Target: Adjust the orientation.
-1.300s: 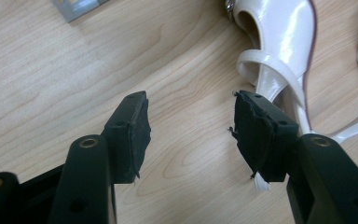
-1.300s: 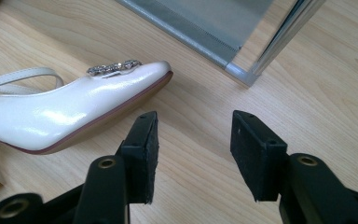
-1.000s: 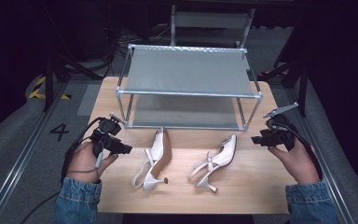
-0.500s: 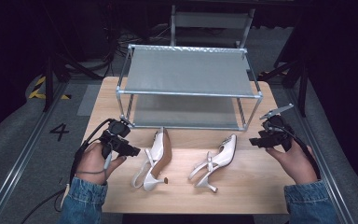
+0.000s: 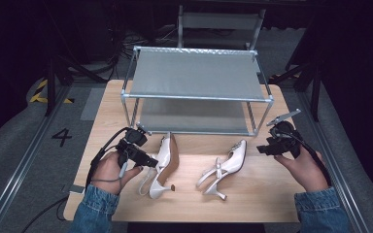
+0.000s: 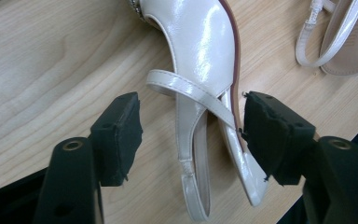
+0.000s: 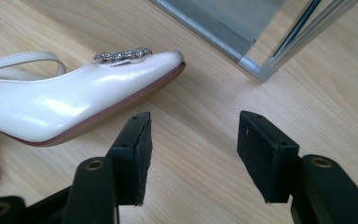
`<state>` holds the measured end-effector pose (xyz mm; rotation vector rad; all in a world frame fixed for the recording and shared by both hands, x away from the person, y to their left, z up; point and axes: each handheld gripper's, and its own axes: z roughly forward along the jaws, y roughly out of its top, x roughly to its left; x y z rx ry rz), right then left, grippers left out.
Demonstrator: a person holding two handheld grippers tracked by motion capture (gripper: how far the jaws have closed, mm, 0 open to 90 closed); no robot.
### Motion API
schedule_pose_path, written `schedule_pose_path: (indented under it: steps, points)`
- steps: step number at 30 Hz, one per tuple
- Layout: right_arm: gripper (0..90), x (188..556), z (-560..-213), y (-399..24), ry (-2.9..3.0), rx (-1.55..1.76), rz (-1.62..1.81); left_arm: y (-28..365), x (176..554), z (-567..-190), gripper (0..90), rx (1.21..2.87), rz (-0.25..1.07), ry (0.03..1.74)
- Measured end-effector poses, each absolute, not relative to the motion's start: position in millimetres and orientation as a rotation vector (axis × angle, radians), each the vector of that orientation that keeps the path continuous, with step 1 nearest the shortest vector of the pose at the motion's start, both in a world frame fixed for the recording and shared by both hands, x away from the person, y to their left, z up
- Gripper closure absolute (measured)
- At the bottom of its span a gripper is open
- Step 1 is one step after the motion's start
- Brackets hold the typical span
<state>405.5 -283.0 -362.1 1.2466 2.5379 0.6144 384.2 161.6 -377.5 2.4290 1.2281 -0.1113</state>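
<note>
Two white slingback heels lie on the wooden table (image 5: 121, 107). The left shoe (image 5: 164, 160) lies on its side, and the right shoe (image 5: 227, 165) lies near the middle. My left gripper (image 5: 150, 161) is at the left shoe's heel end. In the left gripper view its jaws (image 6: 191, 126) straddle the shoe's (image 6: 200, 51) slingback strap; they have just been opening and do not squeeze it. My right gripper (image 5: 263, 149) hovers right of the right shoe. Its jaws (image 7: 193, 140) have just been opening over bare wood, with the jewelled toe (image 7: 74, 107) off to their left.
A two-shelf metal shoe rack (image 5: 196, 82) with grey shelves stands at the back of the table; its front corner post (image 7: 256, 70) is just beyond my right gripper. The other shoe (image 6: 340, 42) lies beyond my left gripper. Bare wood lies along the front edge.
My left hand has moved right, bringing its gripper to the heel end of the left shoe. The right hand has hardly moved, and the shoes lie where they were.
</note>
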Motion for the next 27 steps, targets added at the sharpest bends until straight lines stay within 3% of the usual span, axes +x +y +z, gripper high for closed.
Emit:
schedule_pose_path:
  steps: [17,19,22,27]
  points:
    - [44.5,406,-365,-283,2.543,1.241,0.602,147,397,-417,32.7,2.462,-0.262,1.234]
    - [44.4,406,-365,-282,2.546,1.241,0.599,145,397,-420,34.9,2.465,-0.278,1.212]
    - [44.3,407,-366,-281,2.551,1.234,0.592,144,397,-420,46.0,2.453,-0.324,1.182]
    - [44.0,407,-367,-280,2.552,1.234,0.586,143,396,-418,49.3,2.462,-0.32,1.17]
